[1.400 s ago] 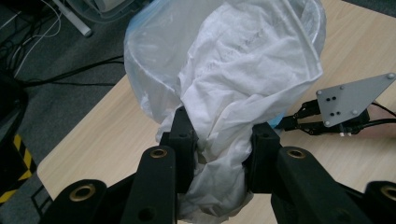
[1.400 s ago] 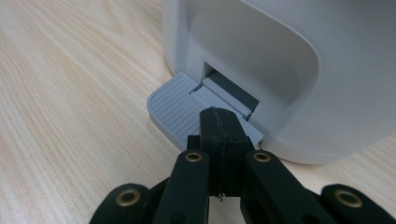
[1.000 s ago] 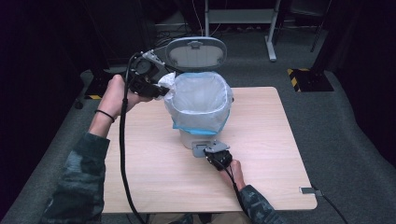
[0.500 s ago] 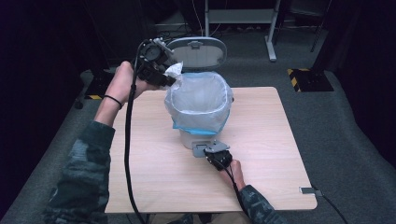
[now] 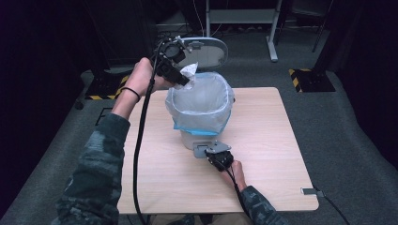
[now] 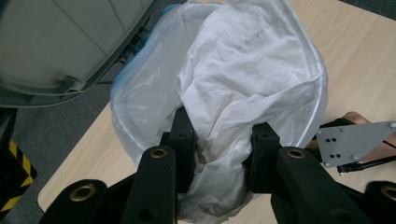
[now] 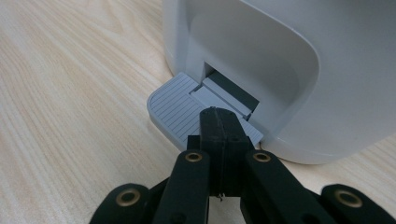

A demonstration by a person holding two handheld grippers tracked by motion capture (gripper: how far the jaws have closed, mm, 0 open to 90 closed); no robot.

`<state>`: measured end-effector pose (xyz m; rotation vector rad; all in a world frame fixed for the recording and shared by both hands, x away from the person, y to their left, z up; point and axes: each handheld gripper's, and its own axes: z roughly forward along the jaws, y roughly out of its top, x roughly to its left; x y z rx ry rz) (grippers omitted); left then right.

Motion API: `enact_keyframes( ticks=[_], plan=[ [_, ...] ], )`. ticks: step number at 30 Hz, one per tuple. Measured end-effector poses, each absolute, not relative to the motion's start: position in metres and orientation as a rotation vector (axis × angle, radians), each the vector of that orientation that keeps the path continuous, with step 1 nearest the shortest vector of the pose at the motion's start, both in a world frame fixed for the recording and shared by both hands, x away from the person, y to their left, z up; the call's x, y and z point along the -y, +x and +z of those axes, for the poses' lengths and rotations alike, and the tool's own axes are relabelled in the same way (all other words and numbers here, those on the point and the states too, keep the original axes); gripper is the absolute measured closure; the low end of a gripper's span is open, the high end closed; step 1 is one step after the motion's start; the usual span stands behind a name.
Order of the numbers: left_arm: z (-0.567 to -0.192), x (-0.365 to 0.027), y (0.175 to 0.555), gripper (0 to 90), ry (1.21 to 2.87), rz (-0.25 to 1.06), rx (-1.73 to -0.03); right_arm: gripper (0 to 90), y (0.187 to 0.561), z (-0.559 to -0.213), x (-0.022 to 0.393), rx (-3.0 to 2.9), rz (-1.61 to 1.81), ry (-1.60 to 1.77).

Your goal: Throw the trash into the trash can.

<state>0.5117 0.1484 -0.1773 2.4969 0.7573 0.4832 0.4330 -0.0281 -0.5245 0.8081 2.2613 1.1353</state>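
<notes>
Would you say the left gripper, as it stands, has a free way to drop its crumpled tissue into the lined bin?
Probably yes: the left gripper holds the tissue at the bin's rim, the lid stands up, and the liner's mouth gapes below.

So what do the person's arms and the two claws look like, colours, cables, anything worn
Both forearms wear camouflage-patterned sleeves in dark green and grey, the left sleeve pushed back from a thin black wristband. The left claw is black, with a thick black cable trailing from it. The right claw is black too, topped by a grey three-cornered plate. Up close, the black jaw arms show brass-coloured pivot rings.
</notes>
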Motion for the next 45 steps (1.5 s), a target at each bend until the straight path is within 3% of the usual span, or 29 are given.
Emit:
enact_keyframes(
  ticks=[23,36,38,41,43,45],
  plan=[
    [-0.215,-0.116,0.545,69.5,2.528,0.375,-0.771,90.0,0.433,-0.525,0.028,-2.262,1.132,0.810],
    [-0.230,-0.117,0.560,68.4,2.552,0.359,-0.764,90.0,0.433,-0.525,0.028,-2.260,1.132,0.806],
    [-0.231,-0.118,0.562,62.9,2.560,0.341,-0.755,90.0,0.433,-0.525,0.028,-2.260,1.132,0.806],
    [-0.231,-0.121,0.562,33.9,2.566,0.337,-0.756,90.0,0.433,-0.525,0.028,-2.260,1.132,0.805],
    [-0.230,-0.121,0.561,22.0,2.557,0.331,-0.789,90.0,0.433,-0.525,0.028,-2.260,1.132,0.805],
    [-0.230,-0.122,0.560,16.4,2.565,0.329,-0.794,90.0,0.433,-0.525,0.028,-2.260,1.132,0.805]
  ],
)
